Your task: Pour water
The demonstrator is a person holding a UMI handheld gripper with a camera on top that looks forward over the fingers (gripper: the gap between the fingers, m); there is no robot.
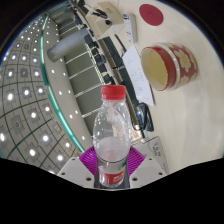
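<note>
A clear plastic water bottle with a red cap and a red label stands upright between my gripper's two fingers. Both purple pads press on its sides, so my gripper is shut on it. Beyond the bottle and to the right, a red and cream mug rests on the pale table, its opening turned toward me. The bottle is held apart from the mug and well short of it. The bottle's base is hidden behind the gripper body.
A round red coaster lies beyond the mug. White papers and dark cables lie on the table between the bottle and the mug. To the left, a tiled surface with rows of lights fills the view.
</note>
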